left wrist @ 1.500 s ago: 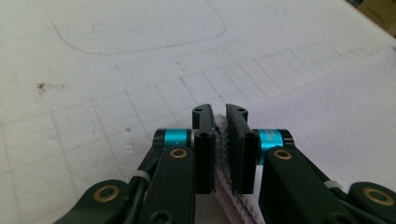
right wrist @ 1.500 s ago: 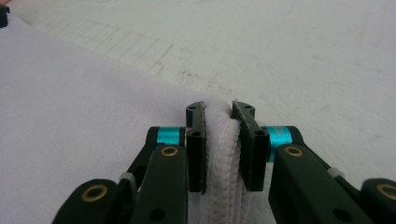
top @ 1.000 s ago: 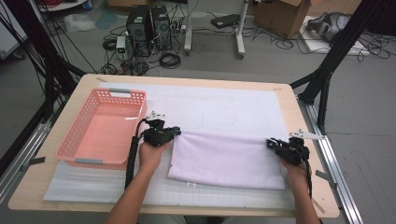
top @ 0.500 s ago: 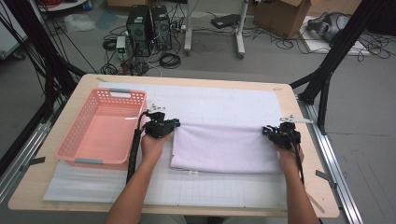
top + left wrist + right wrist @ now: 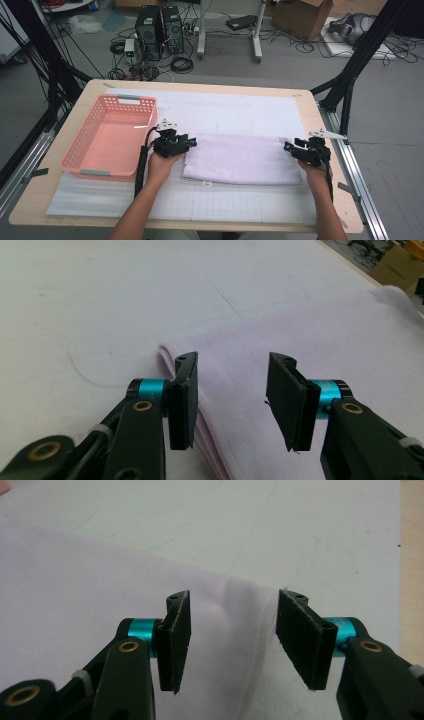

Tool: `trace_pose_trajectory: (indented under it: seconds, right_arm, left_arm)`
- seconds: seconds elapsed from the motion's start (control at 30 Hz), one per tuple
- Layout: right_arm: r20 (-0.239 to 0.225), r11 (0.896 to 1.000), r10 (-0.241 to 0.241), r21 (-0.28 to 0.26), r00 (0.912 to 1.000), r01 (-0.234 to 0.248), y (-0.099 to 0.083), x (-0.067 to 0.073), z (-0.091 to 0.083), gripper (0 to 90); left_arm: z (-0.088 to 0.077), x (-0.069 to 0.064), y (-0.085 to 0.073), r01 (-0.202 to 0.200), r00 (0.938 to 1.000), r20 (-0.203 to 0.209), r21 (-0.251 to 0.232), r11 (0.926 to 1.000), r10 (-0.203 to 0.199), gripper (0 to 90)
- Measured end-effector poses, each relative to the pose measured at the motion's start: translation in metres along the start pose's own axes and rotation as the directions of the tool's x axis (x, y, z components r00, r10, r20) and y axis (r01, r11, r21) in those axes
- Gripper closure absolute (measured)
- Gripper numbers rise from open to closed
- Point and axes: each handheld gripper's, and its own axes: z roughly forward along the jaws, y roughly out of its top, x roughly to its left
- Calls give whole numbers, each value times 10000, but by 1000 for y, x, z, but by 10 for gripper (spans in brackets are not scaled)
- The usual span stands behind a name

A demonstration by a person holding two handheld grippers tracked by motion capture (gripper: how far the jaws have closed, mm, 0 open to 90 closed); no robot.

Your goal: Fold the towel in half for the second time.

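Pale lilac cloth [image 5: 240, 159], folded into a wide rectangle of several layers, lying flat on the white mat. Folded edge at 12 o'clock; a small tag projects from the 6 o'clock edge. Stacked layer edges show at the 9 o'clock end [image 5: 210, 440]; a stitched hem runs along the 3 o'clock end [image 5: 260, 645].

Both grippers [image 5: 176, 143] [image 5: 306, 149]: blk jaws, teal collars, brass screws (blk cables trailing); arms bare.
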Motion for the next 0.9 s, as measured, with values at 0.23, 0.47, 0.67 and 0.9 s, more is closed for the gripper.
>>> trace_pose_trajectory:
  seconds: [0.23, 0.47, 0.67, 0.9]
  right_arm:
    - [-431, 9973, -694, 204, 9967, 703, -23, 16, -19, 489]
    - [-637, 9955, -833, 407, 9945, 860, -40, 24, -32, 501]
    - [-785, 9924, -971, 676, 9922, 1025, -49, 30, -36, 512]
    - [-621, 9819, -1432, 1159, 9877, 1497, -56, 35, -40, 534]
  left_arm:
    - [-9, -18, -15, -666, 9966, 518, 409, 9969, 645, 572]
    - [-14, -29, -29, -1178, 9922, 542, 1175, 9861, 1120, 682]
    - [-20, -32, -38, -1317, 9911, 341, 1117, 9850, 1287, 679]
    - [-27, -34, -45, -1422, 9898, 167, 1099, 9837, 1412, 678]
